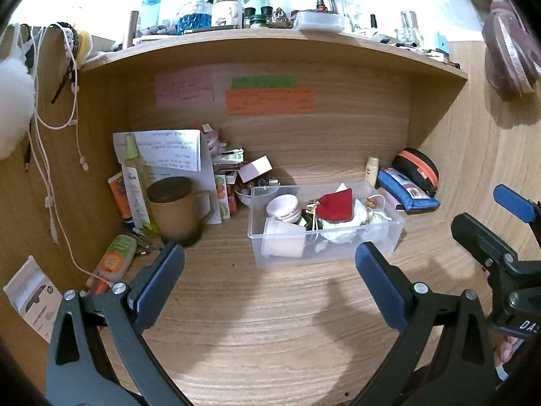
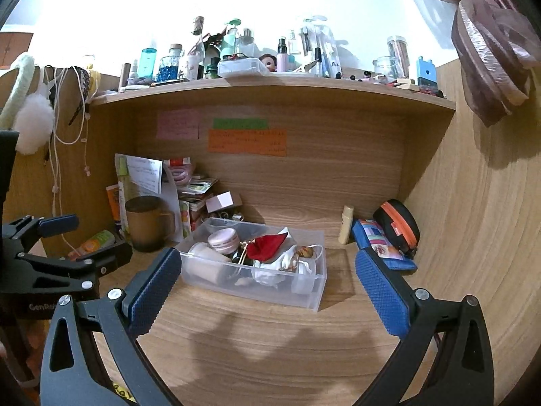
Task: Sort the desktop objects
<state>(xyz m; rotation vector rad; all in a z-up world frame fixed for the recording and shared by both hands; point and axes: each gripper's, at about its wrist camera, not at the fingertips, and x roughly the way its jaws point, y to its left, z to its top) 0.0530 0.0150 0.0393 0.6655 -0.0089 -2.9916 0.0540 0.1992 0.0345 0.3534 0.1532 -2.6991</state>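
Nearest the viewer, the left gripper (image 1: 268,272) and the right gripper (image 2: 267,286) each hover over the bare wooden surface (image 1: 270,321), jaws spread wide and holding nothing. Beyond them, at centre, stands one clear plastic bin (image 1: 324,247), probably light and slippery-walled, best taken by its rim; it already holds one round pink jar (image 1: 283,207), rigid and smooth, one white cup (image 1: 282,240) lying on its side, one red fabric pouch (image 1: 336,207), soft and to be pinched by its edge, and several small white items too tangled to count. To the near left lies one orange-labelled tube (image 1: 113,258), pliable, graspable across its middle. Farther left stands one brown lidded mug (image 1: 177,211), likely heavier and fragile, with a handle on its right. At the far right one cream stick (image 1: 372,171) stands upright just beside one blue pouch (image 1: 407,194) and one black case with orange zip (image 1: 417,171), both soft. Farthest back, three coloured notes (image 1: 268,101) are stuck to the back panel.
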